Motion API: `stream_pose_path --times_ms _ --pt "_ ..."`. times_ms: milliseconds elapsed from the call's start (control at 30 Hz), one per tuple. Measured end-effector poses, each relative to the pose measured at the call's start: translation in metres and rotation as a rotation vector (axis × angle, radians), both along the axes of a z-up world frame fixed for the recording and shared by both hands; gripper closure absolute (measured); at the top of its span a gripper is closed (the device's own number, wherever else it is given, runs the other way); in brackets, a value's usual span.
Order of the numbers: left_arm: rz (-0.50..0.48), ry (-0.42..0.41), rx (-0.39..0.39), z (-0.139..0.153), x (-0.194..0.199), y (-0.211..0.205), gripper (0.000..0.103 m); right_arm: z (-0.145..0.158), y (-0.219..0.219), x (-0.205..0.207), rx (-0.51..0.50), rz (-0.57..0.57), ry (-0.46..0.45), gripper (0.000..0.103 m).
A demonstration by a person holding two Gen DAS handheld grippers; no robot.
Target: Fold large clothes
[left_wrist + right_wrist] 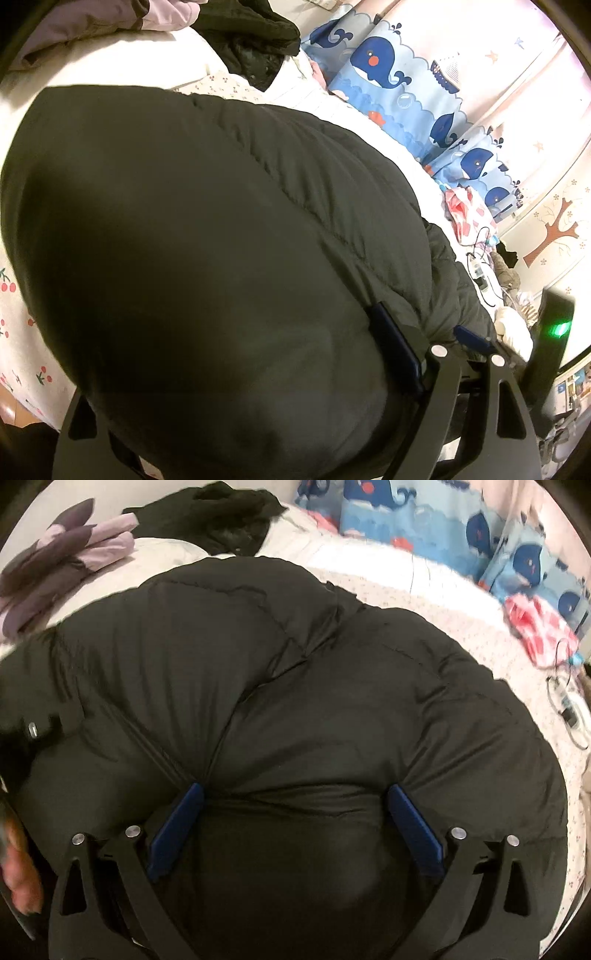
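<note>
A big dark green puffer jacket [207,229] lies bunched on the bed and fills the left wrist view. It bulges up between the fingers of my left gripper [236,350]. The jaws stand wide, the right blue pad [395,347] is sunk into the fabric, and the left pad is buried under it. In the right wrist view the same jacket [314,701] sits between the widely spread blue pads [177,830] of my right gripper [295,790]. Creases run out from both pads, which press into the thick padding. A snap button [32,729] shows at the jacket's left end.
The bed sheet [22,332] is white with a cherry print. A black garment [221,517] and a lilac-and-purple coat [66,557] lie at the far side. Whale-print cushions [384,66], a pink-red cloth [539,635] and cables [565,701] line the right. A hand [20,882] shows at the left edge.
</note>
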State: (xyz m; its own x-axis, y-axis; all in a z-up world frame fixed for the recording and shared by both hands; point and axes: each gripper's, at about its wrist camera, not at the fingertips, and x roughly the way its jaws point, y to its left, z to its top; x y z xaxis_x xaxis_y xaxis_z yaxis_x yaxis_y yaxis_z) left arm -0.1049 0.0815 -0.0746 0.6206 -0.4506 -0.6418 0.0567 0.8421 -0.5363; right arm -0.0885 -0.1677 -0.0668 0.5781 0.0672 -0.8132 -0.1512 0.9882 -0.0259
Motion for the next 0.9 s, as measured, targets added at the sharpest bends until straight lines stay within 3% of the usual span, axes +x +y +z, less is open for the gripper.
stream_pose_path --times_ms 167,333,467,533,600,767,900 --pt "-0.009 -0.011 0.007 0.002 0.000 0.003 0.022 0.053 -0.007 0.023 0.003 -0.063 -0.152 0.007" --pt "-0.014 -0.031 0.036 0.005 -0.002 0.001 0.022 0.074 -0.016 0.090 -0.043 -0.163 -0.193 0.007" --pt "-0.022 -0.046 0.060 0.006 -0.003 0.000 0.022 0.060 -0.024 0.144 -0.064 -0.249 -0.150 0.007" --pt "-0.024 -0.055 0.074 0.007 -0.004 -0.001 0.022 0.031 -0.027 0.169 -0.091 -0.282 -0.075 0.007" --pt "-0.025 -0.072 0.090 0.009 -0.005 -0.003 0.022 -0.012 -0.024 0.185 -0.100 -0.259 0.059 0.007" --pt "-0.027 -0.066 0.092 0.008 -0.008 -0.002 0.022 -0.004 -0.030 0.171 -0.056 -0.242 0.046 0.007" --pt "-0.028 -0.026 0.024 0.004 -0.006 0.007 0.021 0.043 -0.021 0.102 -0.008 -0.169 -0.085 0.007"
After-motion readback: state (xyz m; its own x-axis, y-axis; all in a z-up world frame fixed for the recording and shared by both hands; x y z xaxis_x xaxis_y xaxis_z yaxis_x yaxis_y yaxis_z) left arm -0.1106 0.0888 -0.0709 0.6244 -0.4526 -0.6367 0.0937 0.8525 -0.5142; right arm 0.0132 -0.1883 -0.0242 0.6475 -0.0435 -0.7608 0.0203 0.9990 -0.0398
